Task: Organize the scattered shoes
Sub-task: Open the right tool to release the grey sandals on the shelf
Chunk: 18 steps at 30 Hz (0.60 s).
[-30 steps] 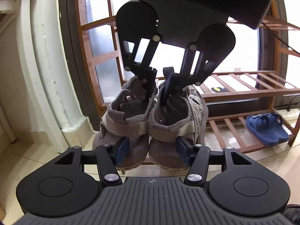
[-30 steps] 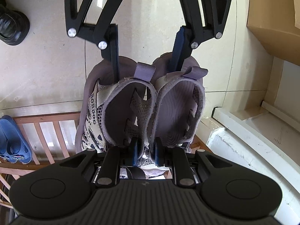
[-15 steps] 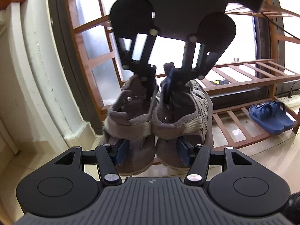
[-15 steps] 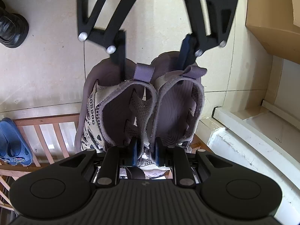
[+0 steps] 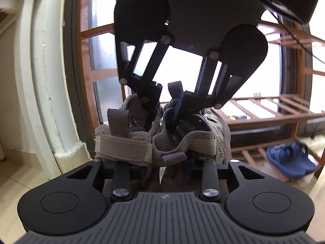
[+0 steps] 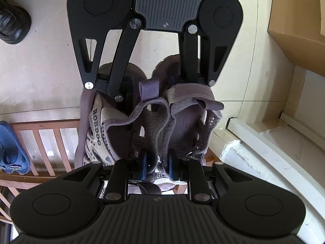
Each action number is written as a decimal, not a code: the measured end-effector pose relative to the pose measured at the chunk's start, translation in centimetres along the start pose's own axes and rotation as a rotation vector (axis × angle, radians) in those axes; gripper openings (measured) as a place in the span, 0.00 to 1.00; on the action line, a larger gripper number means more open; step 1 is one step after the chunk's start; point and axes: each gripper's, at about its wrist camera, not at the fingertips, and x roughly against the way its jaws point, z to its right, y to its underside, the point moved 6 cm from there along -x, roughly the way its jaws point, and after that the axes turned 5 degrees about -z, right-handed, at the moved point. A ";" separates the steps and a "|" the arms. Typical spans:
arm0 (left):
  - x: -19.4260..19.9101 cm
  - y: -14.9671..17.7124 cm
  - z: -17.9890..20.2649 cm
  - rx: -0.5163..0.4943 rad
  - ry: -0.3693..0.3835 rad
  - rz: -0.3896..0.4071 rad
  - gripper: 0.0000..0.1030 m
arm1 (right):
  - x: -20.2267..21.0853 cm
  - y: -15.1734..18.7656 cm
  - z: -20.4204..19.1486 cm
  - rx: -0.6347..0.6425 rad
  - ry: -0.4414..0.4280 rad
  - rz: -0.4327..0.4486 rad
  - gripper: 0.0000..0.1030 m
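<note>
Progress status, read left to right across the right wrist view.

Far left, top: a black shoe point(image 6: 12, 23) stands loose on the floor tiles point(image 6: 50, 77), well apart from the rack. Judged not yet organized.

Far left, lower: a pair of blue slippers point(image 6: 9, 152) sits side by side on the wooden shoe rack point(image 6: 46, 126). Judged complete.

Centre: the pair of grey sandals point(image 6: 142, 126) is held together at the rack's end, over the slats, toes toward the rack. The right gripper point(image 6: 156, 163) pinches the two inner walls of the sandals between its blue pads; it is clamped on the pair. The left gripper point(image 5: 162, 162) comes in from the heel end. Its jaws are closing, one finger outside each heel, and the heels buckle inward between them. Whether the soles rest fully on the slats cannot be told.

Right: a cardboard box point(image 6: 294, 20) and a white ledge point(image 6: 264, 142); no shoes there.

Remaining, as judged: seat and release the sandals, then collect the black shoe.
</note>
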 end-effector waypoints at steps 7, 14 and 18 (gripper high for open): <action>0.6 -0.8 0.8 0.046 0.016 0.122 0.27 | 1.1 0.8 -0.2 -0.045 0.032 -0.009 0.31; 0.5 -1.1 0.9 0.056 0.009 0.102 0.16 | 1.4 0.8 -0.4 -0.007 0.008 0.018 0.46; 0.1 -1.2 1.0 0.049 0.016 0.071 0.15 | 0.1 -0.1 -0.8 0.073 -0.020 0.016 0.45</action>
